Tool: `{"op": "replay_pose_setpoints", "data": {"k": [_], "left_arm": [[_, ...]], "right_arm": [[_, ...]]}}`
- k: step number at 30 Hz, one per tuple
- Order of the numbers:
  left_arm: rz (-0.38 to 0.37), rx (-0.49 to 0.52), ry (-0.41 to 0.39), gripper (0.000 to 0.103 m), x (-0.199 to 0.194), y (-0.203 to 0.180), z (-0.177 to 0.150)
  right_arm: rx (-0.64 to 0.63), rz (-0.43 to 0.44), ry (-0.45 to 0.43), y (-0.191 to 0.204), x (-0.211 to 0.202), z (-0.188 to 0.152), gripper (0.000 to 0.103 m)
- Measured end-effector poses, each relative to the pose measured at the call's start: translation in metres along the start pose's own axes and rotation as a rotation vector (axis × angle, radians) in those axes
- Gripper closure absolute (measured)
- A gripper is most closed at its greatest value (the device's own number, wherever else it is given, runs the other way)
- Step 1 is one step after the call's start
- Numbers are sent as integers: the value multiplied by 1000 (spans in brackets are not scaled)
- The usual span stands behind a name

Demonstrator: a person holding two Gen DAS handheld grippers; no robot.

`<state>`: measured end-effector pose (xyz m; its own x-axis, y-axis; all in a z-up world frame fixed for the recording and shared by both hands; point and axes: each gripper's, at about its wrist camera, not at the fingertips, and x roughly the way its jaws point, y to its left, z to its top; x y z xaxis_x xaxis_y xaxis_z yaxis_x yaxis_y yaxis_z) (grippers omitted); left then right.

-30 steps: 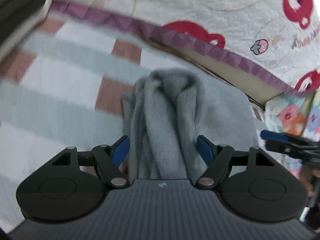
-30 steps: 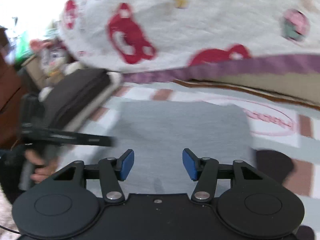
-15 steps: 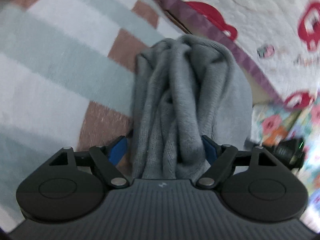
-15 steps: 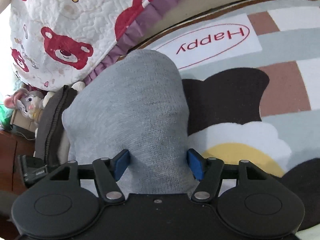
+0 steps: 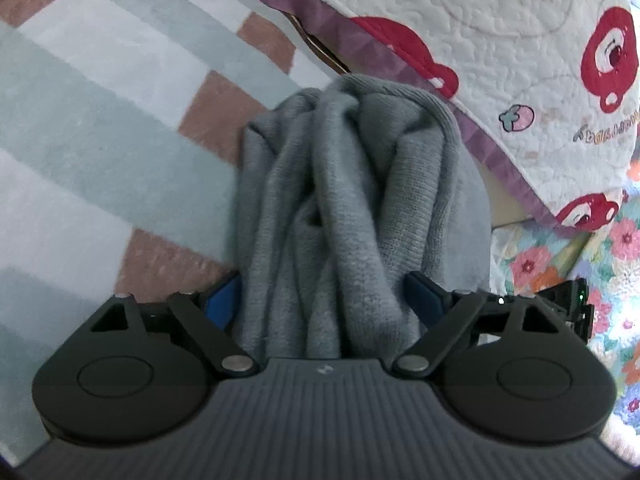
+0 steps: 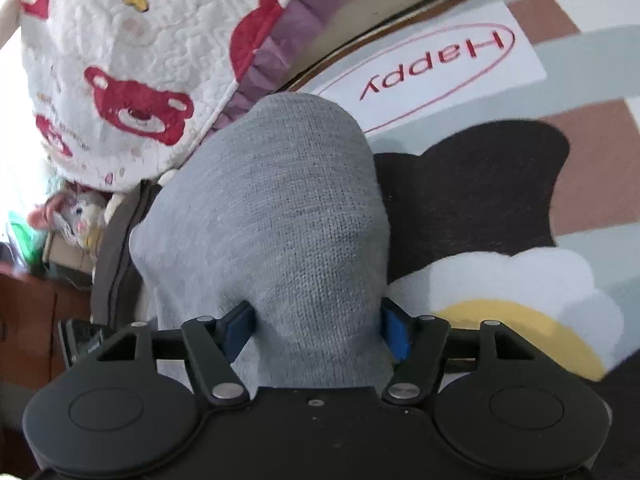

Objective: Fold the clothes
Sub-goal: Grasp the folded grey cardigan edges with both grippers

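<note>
Lowering both ends, we have brought the grey knit sweater (image 5: 352,208) from spread flat onto the striped rug (image 5: 104,128) beside the bear quilt (image 5: 532,60). Left gripper (image 5: 324,300) closing on bunched folds; right gripper (image 6: 316,326) opening, cloth between its pads. Release looks near.

Striped rug (image 5: 120,92) with "Happy" label (image 6: 436,64); bear-print quilt (image 5: 520,40); plush toy (image 6: 80,212).

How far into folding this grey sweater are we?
Done: little to show; the grey sweater is bunched in ridges, not flat. In hand: it fills both the left gripper, whose jaws are closing, and the right gripper, whose jaws are opening. Left: laying it on the striped rug and folding it.
</note>
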<state>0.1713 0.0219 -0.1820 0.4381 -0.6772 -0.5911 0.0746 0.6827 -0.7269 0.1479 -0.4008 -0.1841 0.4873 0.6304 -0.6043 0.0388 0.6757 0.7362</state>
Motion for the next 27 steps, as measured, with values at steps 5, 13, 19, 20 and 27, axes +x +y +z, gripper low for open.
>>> {"op": "replay_pose_setpoints", "data": {"k": [5, 13, 19, 20, 27], "left_arm": [[46, 117, -57, 66, -8, -21, -5], [28, 16, -32, 59, -15, -25, -3], [-76, -135, -28, 40, -32, -1, 5], [-103, -161, -37, 33, -33, 1, 6], [-16, -41, 1, 21, -13, -24, 7]], "right_arm": [[-133, -42, -61, 28, -7, -7, 48], [-391, -84, -132, 99, -25, -6, 52], [-349, -180, -92, 78, -12, 5, 51], [-317, -179, -94, 70, -13, 5, 51], [-314, -189, -93, 65, -14, -2, 49]]}}
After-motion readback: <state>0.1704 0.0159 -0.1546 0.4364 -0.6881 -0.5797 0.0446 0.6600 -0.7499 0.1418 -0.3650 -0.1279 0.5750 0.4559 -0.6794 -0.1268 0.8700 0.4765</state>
